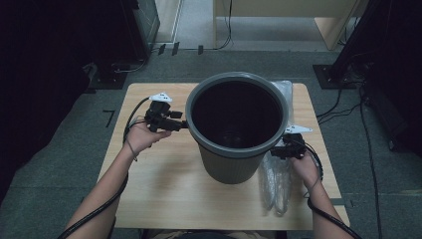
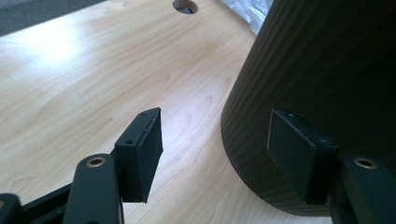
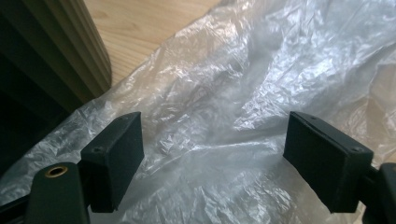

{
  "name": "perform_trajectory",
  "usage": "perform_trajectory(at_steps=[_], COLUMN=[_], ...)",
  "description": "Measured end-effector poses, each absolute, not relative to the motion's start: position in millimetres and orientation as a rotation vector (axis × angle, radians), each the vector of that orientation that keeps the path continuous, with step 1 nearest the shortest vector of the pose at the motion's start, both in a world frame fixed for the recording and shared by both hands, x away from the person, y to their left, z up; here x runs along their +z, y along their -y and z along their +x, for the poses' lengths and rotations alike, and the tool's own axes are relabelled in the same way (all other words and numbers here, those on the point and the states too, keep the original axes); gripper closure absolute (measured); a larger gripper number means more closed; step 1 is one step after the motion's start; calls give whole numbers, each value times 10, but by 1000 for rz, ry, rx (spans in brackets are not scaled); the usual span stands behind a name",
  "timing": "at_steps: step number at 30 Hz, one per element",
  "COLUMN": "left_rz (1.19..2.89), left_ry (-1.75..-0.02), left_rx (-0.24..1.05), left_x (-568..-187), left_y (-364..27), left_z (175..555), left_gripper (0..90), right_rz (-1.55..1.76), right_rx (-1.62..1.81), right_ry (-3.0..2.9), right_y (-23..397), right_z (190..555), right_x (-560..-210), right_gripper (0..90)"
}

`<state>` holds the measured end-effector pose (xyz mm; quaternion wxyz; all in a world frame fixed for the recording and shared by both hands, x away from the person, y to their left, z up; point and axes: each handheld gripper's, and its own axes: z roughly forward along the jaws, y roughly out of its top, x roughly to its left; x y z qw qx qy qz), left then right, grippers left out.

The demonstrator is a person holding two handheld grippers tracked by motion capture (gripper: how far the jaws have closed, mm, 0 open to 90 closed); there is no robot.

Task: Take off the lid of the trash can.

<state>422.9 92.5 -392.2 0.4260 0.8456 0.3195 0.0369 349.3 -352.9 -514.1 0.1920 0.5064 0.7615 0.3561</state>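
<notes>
A grey ribbed bin (image 1: 238, 130) stands upright in the middle of the wooden table (image 1: 164, 174), its inside dark. A clear plastic bag (image 1: 276, 181) lies flat on the table to the bin's right, running from behind it toward the front edge. My left gripper (image 1: 180, 124) is at the bin's left side, just under the rim; in the left gripper view it (image 2: 215, 156) stands open beside the ribbed wall (image 2: 299, 84), pads apart from it. My right gripper (image 1: 276, 151) hovers over the bag by the bin's right side; it (image 3: 212, 158) is open above the crinkled plastic bag (image 3: 243, 93).
The table has a round cable hole (image 2: 185, 5) near its far edge. Grey carpet surrounds the table, with cables (image 1: 343, 107) on the floor to the right and dark equipment at both back corners. Bare tabletop lies in front of the bin and to its left.
</notes>
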Motion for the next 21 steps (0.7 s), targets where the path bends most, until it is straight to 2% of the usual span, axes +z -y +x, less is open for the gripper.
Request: perform_trajectory(at_steps=[21], left_rz=[2121], left_ry=[-757], left_rx=[78], left_x=[-3542], left_y=[-925], left_z=[4332], left_gripper=[350], right_rz=[1403], right_rx=[957], right_ry=[-2125], right_y=[3501], right_z=[3489], right_x=[-5230], right_gripper=[158])
